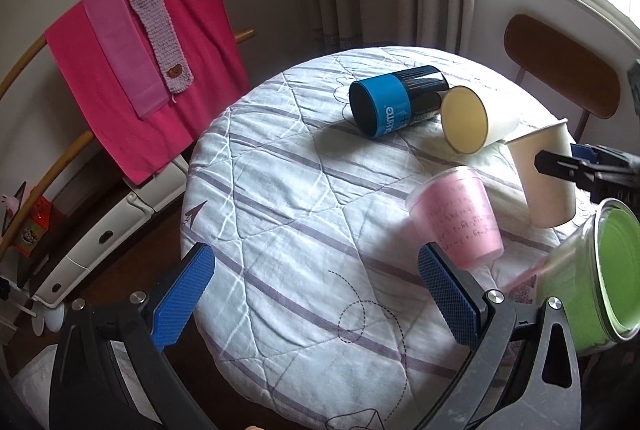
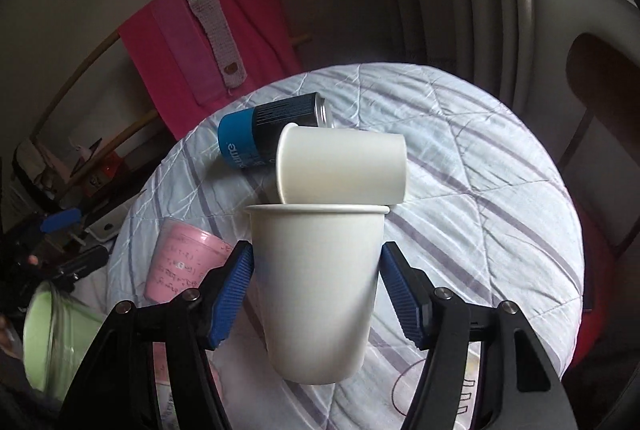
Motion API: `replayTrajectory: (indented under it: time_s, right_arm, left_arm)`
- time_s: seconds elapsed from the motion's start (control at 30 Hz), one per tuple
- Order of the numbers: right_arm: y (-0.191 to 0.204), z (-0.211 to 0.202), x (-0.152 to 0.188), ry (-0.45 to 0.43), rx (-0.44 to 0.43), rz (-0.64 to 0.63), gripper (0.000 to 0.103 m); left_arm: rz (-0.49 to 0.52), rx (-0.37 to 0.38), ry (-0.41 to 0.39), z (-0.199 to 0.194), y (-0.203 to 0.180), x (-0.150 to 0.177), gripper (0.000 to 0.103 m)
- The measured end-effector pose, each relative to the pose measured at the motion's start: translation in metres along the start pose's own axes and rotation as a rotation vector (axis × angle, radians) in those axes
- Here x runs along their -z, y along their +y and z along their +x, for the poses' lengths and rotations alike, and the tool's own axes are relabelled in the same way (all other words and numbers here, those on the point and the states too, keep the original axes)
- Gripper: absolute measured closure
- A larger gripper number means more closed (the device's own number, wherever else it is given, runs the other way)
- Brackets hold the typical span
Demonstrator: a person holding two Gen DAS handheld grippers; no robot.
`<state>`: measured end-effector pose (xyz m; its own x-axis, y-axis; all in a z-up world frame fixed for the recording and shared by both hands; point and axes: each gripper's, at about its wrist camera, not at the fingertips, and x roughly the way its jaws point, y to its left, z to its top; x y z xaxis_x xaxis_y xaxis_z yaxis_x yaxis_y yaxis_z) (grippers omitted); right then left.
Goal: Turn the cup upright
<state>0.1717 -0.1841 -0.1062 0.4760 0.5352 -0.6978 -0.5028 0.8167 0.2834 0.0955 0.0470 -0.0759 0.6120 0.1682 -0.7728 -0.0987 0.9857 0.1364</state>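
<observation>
An upright white paper cup stands between the right claw's blue pads, which touch or nearly touch its sides. Left claw gapes wide, empty. Two white cups, one pink cup, one can, one green jar share the tabletop.

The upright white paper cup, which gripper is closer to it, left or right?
Right. The right gripper has its jaws either side of the white paper cup; the left gripper hangs open over the table edge, well short of it.
</observation>
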Motion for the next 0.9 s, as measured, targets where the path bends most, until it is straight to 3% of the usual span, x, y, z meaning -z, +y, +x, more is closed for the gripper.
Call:
replayTrajectory:
  time_s: [0.13,0.23,0.63,0.83,0.9]
  right_arm:
    - [0.004,-0.018,0.02,-0.12,0.017,-0.049,0.037]
    - [0.009,-0.027,0.029,-0.154,0.029,-0.068,0.036]
    - [0.024,-0.052,0.049,-0.117,0.075,-0.088,0.03]
    - [0.032,-0.078,0.053,-0.11,0.107,-0.063,0.029]
    - [0.036,-0.089,0.052,-0.101,0.152,-0.066,0.023]
  left_arm:
    - [0.011,0.001,-0.001,-0.006,-0.006,0.004,0.0]
    - [0.014,0.002,-0.002,-0.013,-0.01,0.008,0.0]
    - [0.02,-0.057,-0.032,-0.046,-0.015,0.022,0.0]
    - [0.024,-0.079,-0.094,-0.081,-0.016,0.028,0.0]
    - [0.034,-0.082,-0.107,-0.092,-0.02,0.029,0.0]
